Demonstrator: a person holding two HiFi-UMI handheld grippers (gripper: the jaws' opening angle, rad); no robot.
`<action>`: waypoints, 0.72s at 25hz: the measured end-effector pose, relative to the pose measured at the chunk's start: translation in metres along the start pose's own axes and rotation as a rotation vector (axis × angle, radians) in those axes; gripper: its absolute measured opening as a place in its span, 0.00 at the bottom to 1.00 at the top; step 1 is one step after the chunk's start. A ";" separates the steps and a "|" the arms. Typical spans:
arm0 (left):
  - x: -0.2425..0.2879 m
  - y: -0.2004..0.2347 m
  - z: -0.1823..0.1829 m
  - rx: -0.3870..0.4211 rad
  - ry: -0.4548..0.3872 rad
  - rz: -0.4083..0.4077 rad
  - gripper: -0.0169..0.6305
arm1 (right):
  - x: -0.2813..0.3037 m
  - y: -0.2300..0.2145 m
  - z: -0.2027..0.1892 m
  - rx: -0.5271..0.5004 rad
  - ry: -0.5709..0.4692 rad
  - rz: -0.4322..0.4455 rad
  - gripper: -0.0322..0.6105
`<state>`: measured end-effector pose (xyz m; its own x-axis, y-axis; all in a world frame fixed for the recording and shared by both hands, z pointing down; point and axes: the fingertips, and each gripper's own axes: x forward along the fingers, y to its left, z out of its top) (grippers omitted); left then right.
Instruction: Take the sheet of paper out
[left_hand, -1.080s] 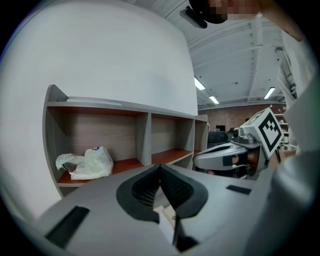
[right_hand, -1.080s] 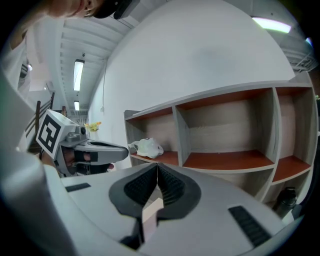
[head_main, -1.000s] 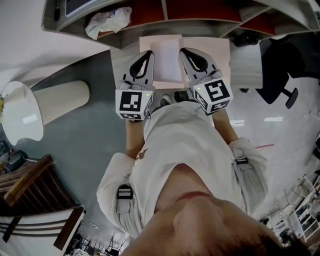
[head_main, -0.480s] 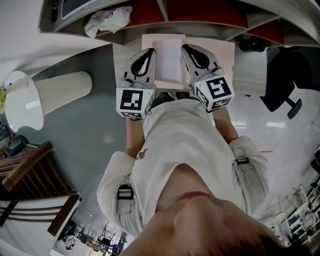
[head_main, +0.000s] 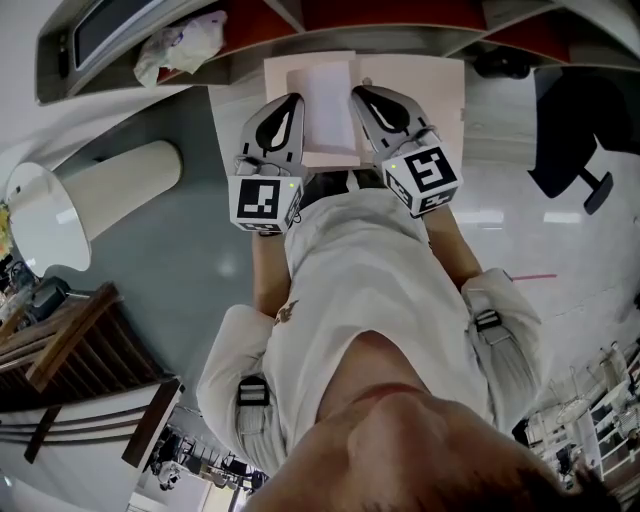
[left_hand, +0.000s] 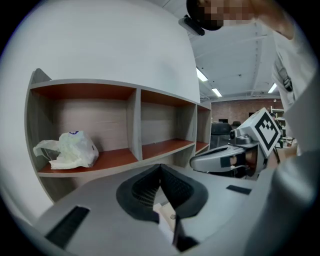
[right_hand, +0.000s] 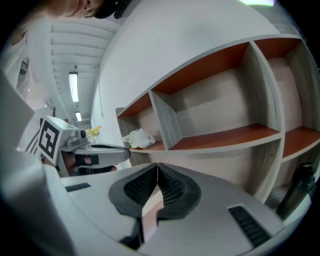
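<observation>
- The sheet of paper (head_main: 328, 105) is showing white and flat against the pink folder (head_main: 447, 95), held up in front of me between my two grippers; whether it is sitting inside a pocket or just lying on the pink face, I cannot tell.
- My left gripper (head_main: 288, 102) is clamping at the sheet's left edge. In the left gripper view its jaws (left_hand: 160, 168) are pressed together on a thin pale strip. That strip looks like the paper, though the folder's edge may be pinched in with it.
- My right gripper (head_main: 360, 93) is biting on the other side, just right of the sheet. In the right gripper view the jaws (right_hand: 157, 166) are closed tight on a thin pink edge, the folder.
- The folder is reaching out past the right gripper.
- Beyond the folder the shelf unit (head_main: 250, 62) is standing, grey frame with red-brown boards, split into compartments (left_hand: 135, 125).
- In its left compartment a crumpled white plastic bag (left_hand: 67, 150) is lying on the board; the head view is catching it at the upper left (head_main: 182, 42), and the right gripper view shows it small and far off (right_hand: 139, 138).
- Off to my right a dark office chair (head_main: 560, 130) is standing on the floor.
</observation>
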<state>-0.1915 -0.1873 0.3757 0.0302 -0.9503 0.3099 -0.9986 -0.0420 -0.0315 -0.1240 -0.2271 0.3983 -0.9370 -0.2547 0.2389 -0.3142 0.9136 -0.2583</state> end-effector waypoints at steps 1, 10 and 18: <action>0.003 -0.002 -0.005 0.009 0.006 -0.008 0.06 | -0.001 -0.002 -0.004 0.011 -0.005 -0.002 0.08; 0.024 -0.010 -0.053 -0.016 0.032 -0.140 0.06 | 0.007 -0.019 -0.055 0.055 0.044 -0.093 0.08; 0.038 -0.008 -0.102 -0.059 0.109 -0.254 0.06 | 0.020 -0.027 -0.099 0.084 0.121 -0.193 0.08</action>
<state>-0.1868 -0.1915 0.4842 0.2779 -0.8730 0.4009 -0.9606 -0.2530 0.1148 -0.1195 -0.2256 0.5032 -0.8346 -0.3776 0.4010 -0.5021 0.8209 -0.2721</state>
